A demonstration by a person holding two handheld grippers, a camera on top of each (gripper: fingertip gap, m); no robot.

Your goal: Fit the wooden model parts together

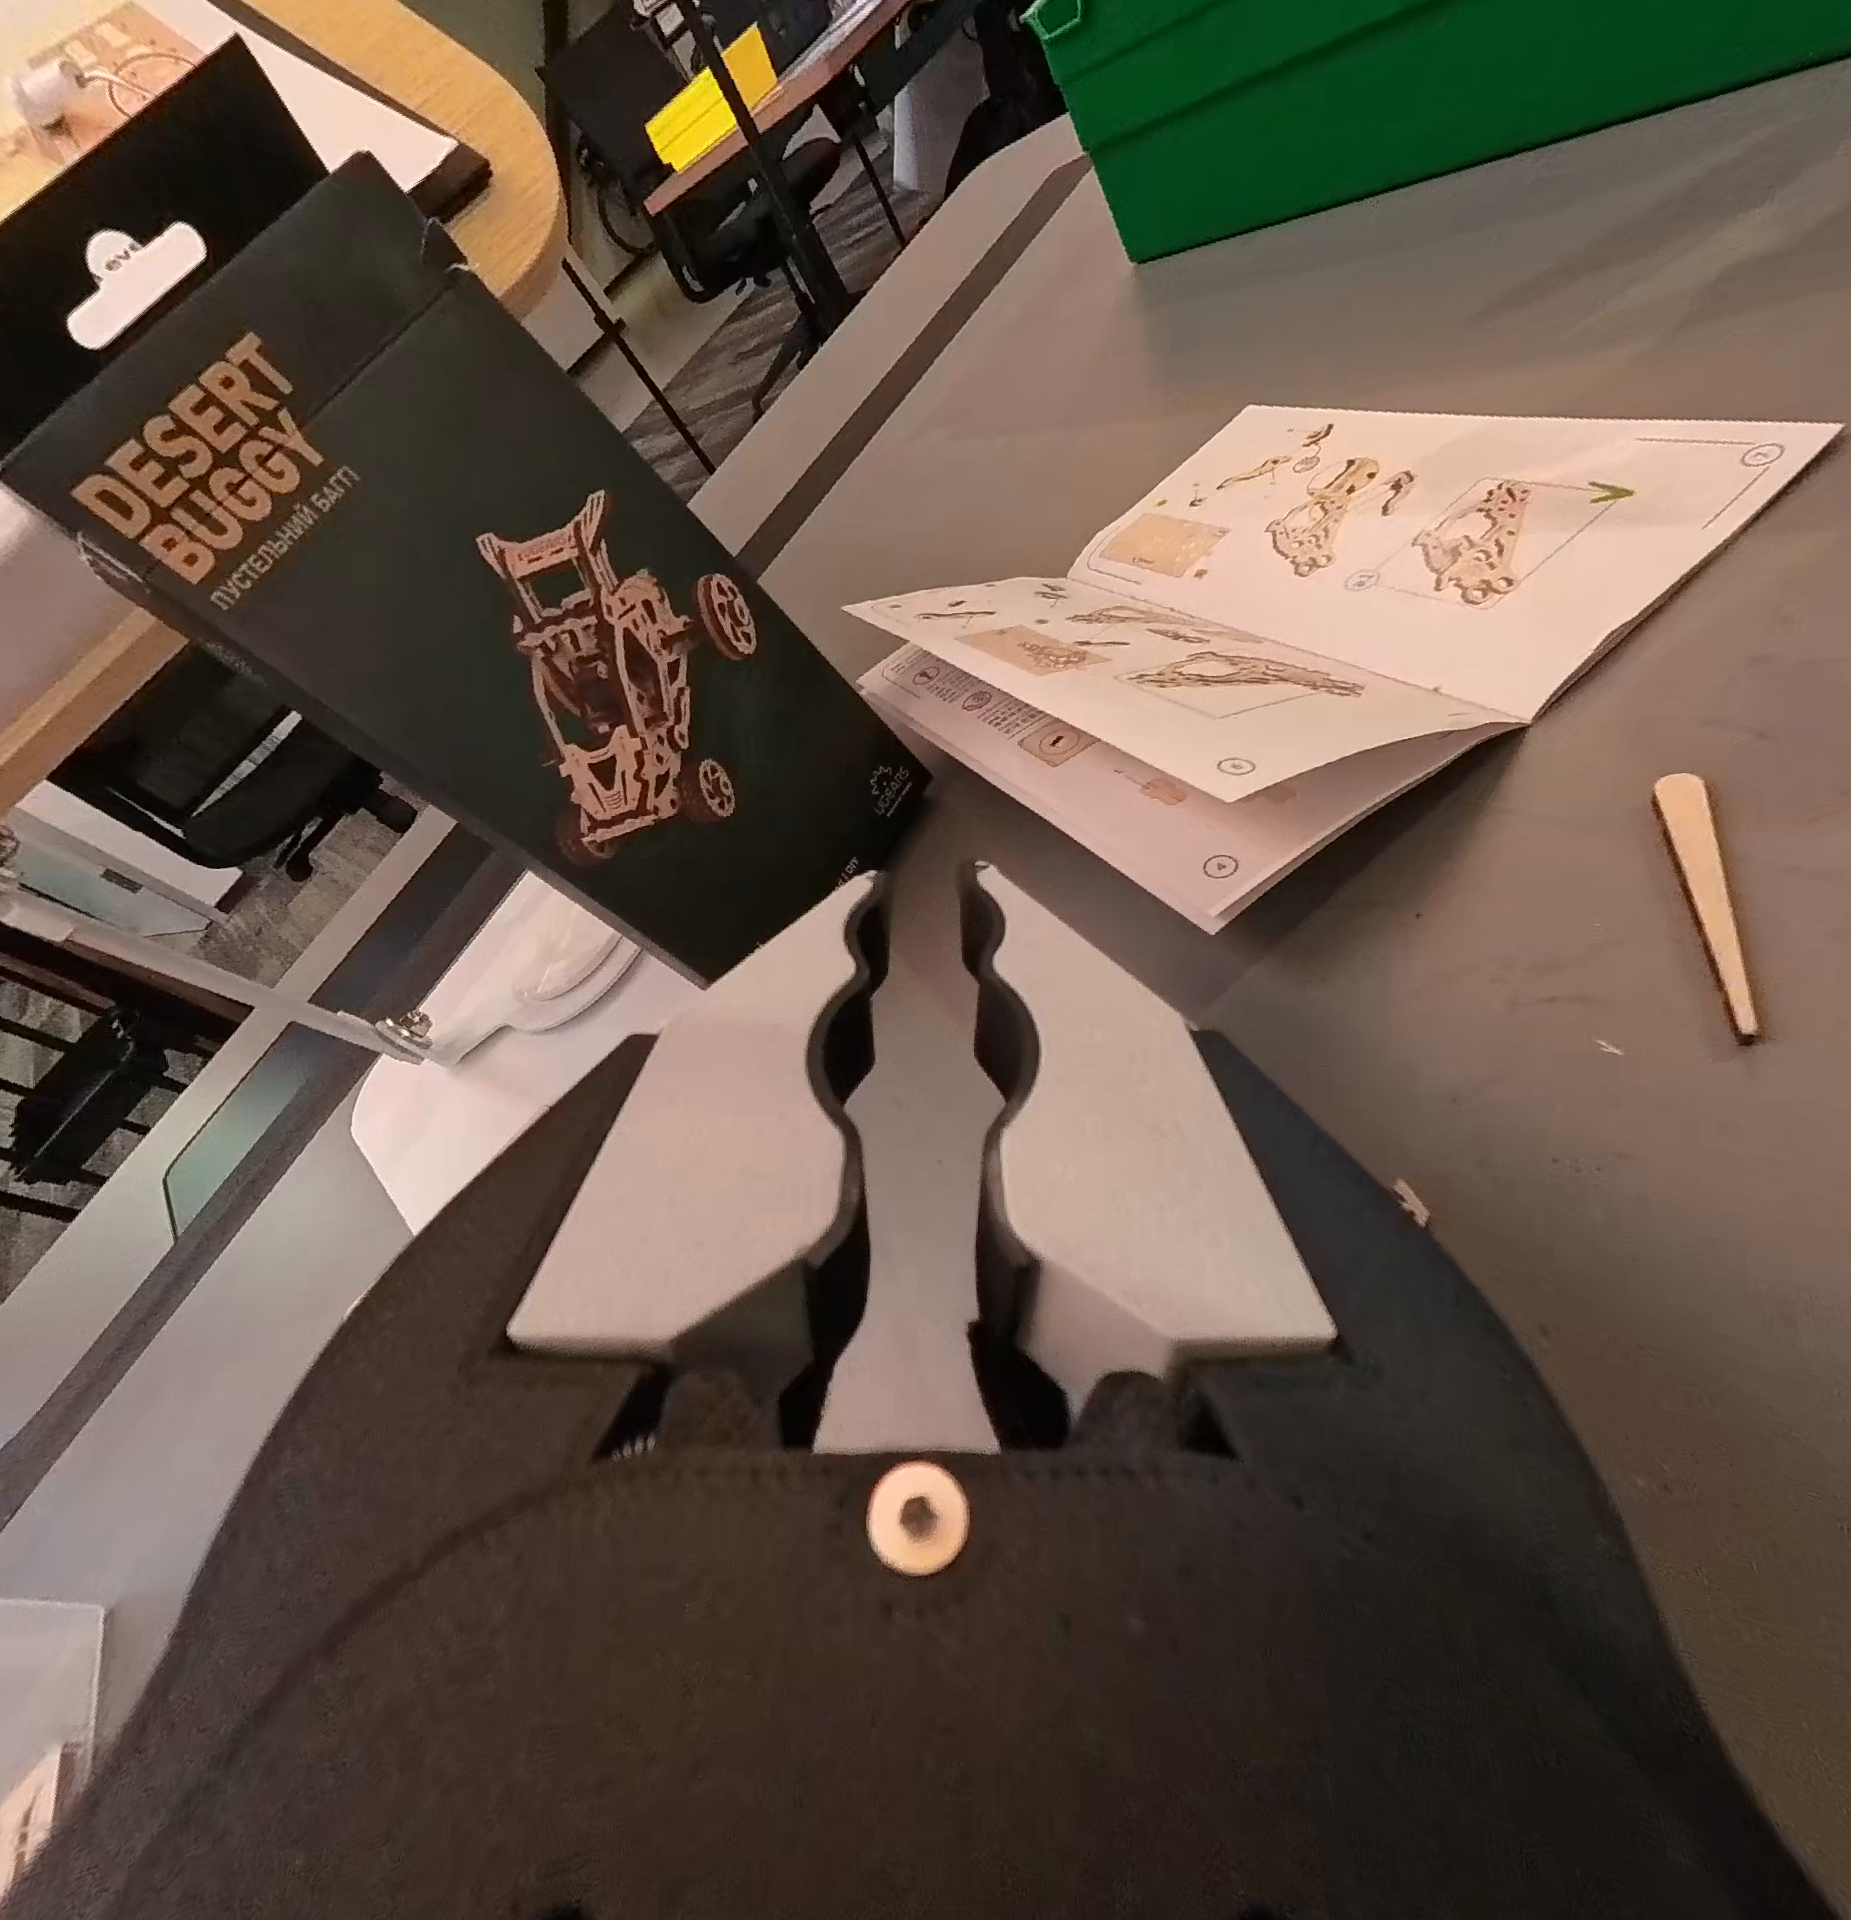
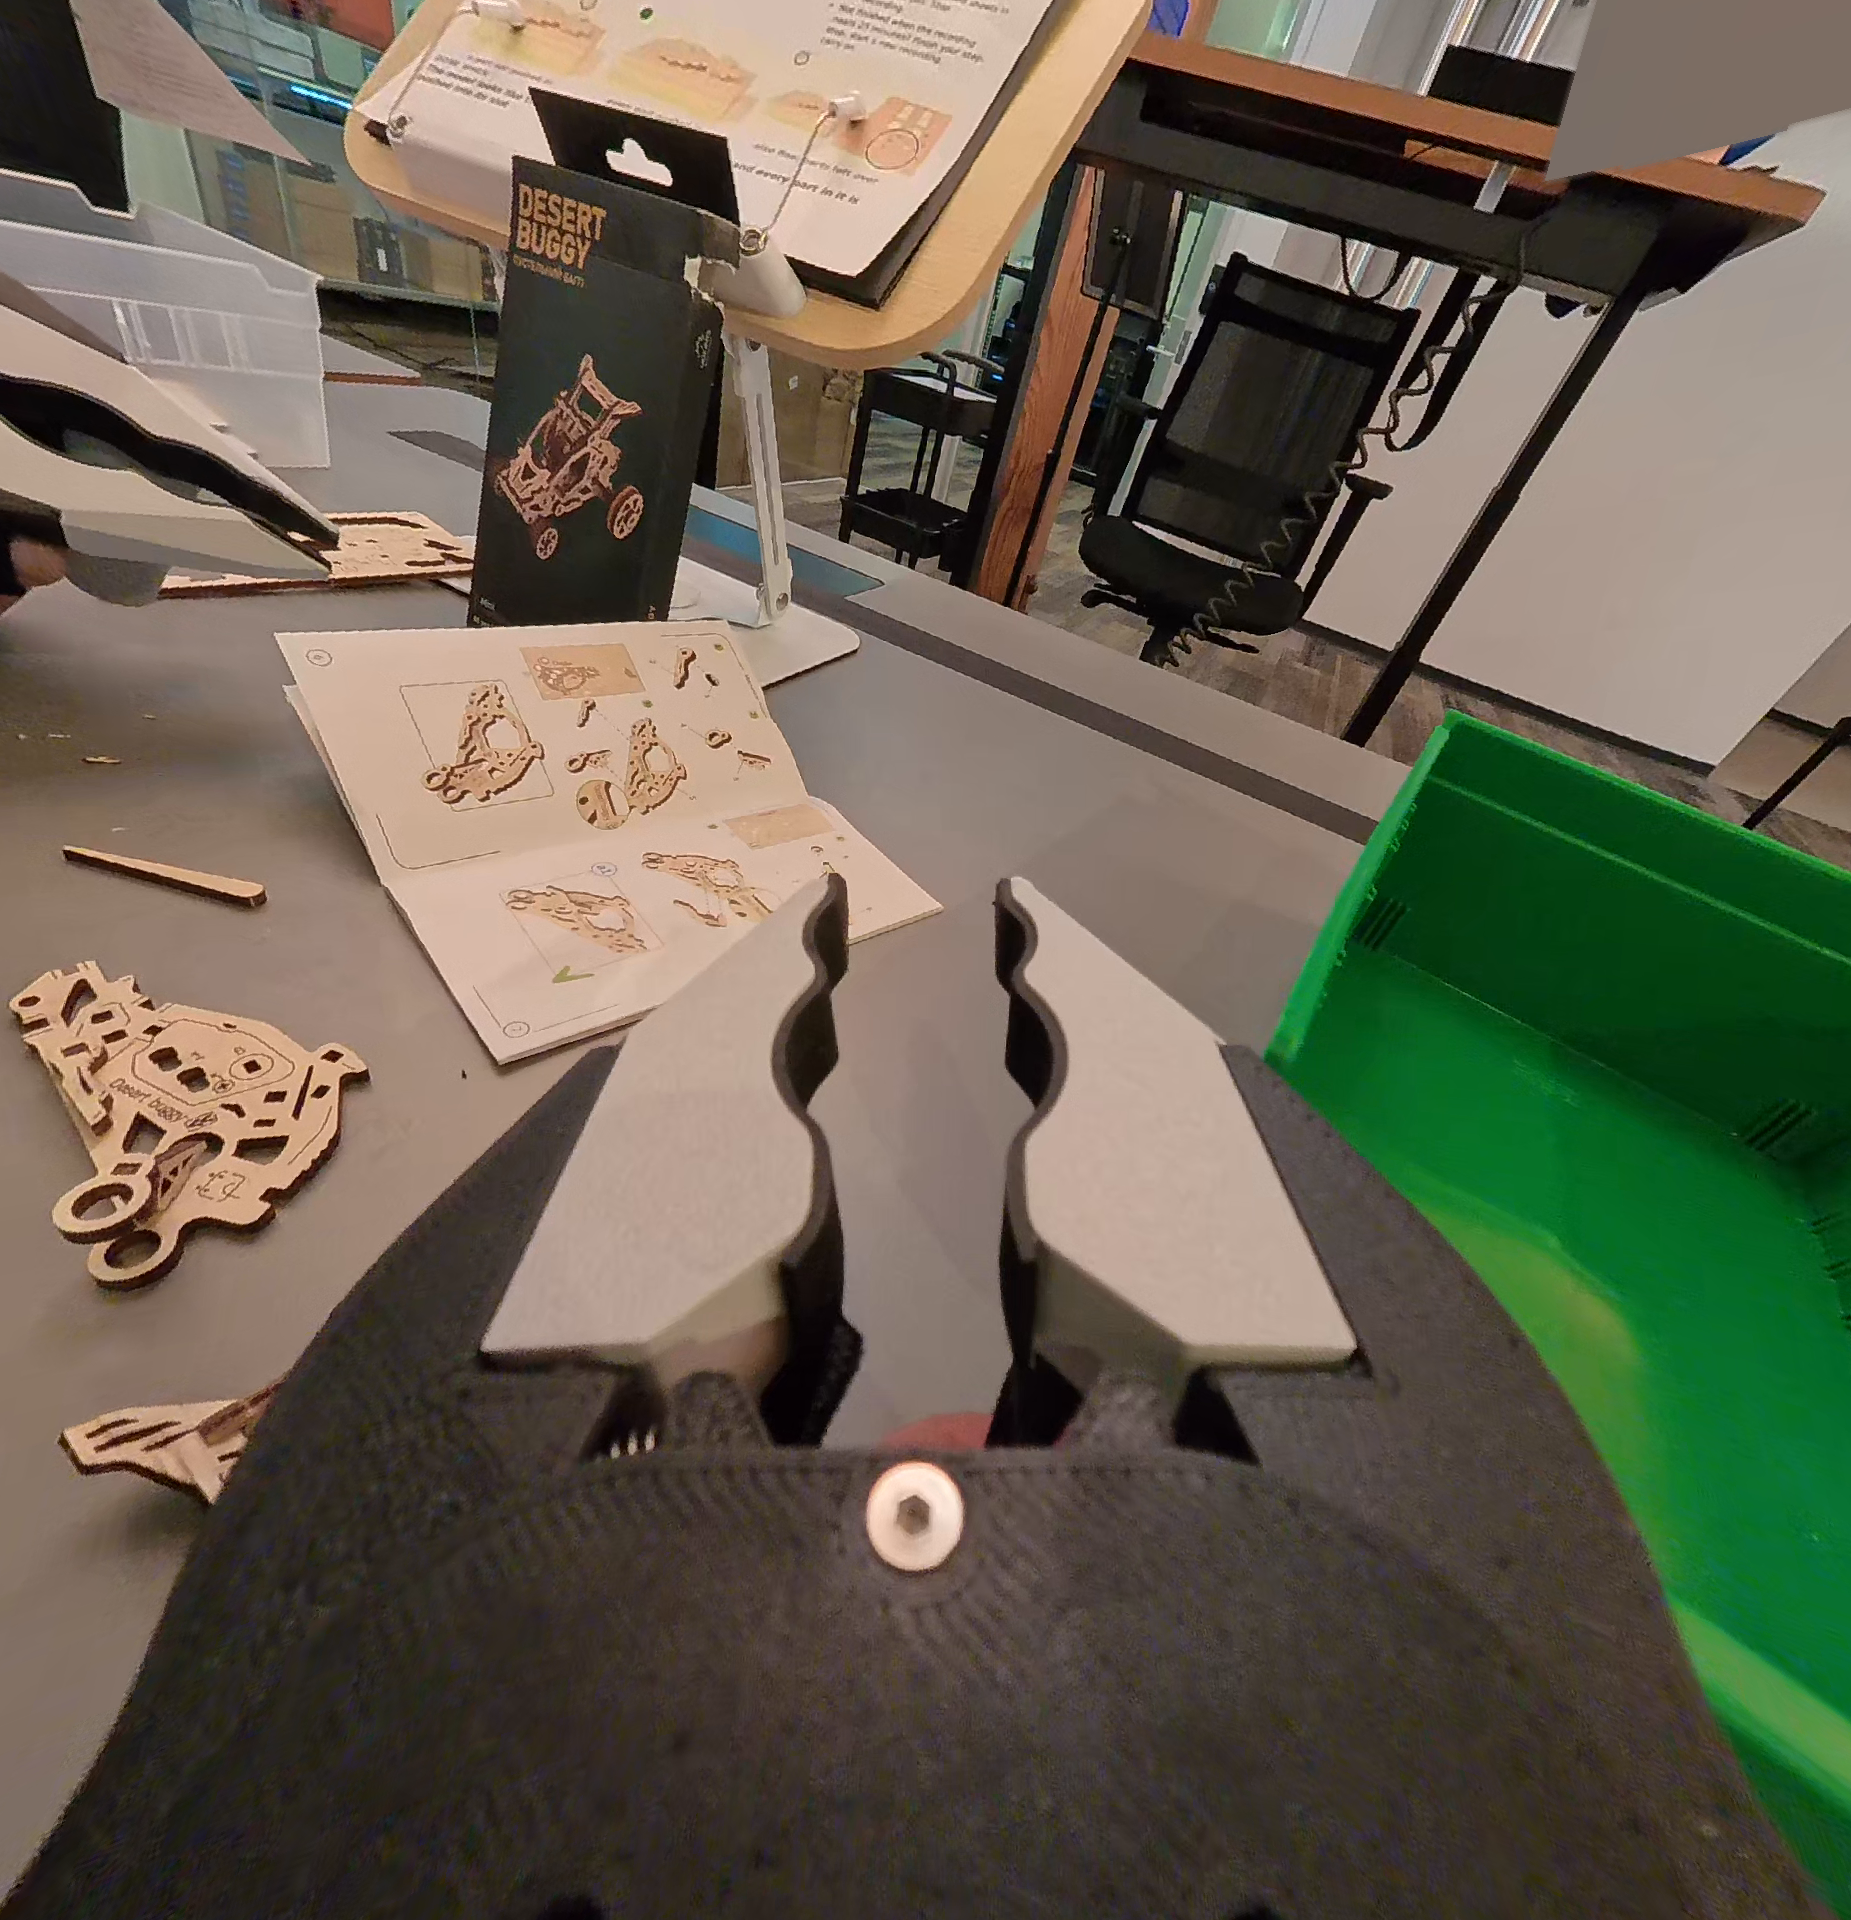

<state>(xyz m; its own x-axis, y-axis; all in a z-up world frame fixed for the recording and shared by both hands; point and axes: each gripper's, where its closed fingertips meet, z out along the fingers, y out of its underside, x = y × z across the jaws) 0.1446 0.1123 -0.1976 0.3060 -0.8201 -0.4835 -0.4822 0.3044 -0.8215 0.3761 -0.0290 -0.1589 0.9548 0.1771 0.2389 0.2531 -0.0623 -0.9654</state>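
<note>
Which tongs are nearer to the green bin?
Right. The right tongs, open and empty, hover right beside the green bin. The left tongs are across the table by the dark box, past the booklet.

In the right wrist view the open booklet [image 2: 547,821] lies mid-frame on the worktop [image 2: 1056,810], the box [image 2: 588,416] standing behind it. A stick [image 2: 162,876] and wooden model parts [image 2: 188,1112] lie at left, the bin [image 2: 1586,1039] at right.
</note>
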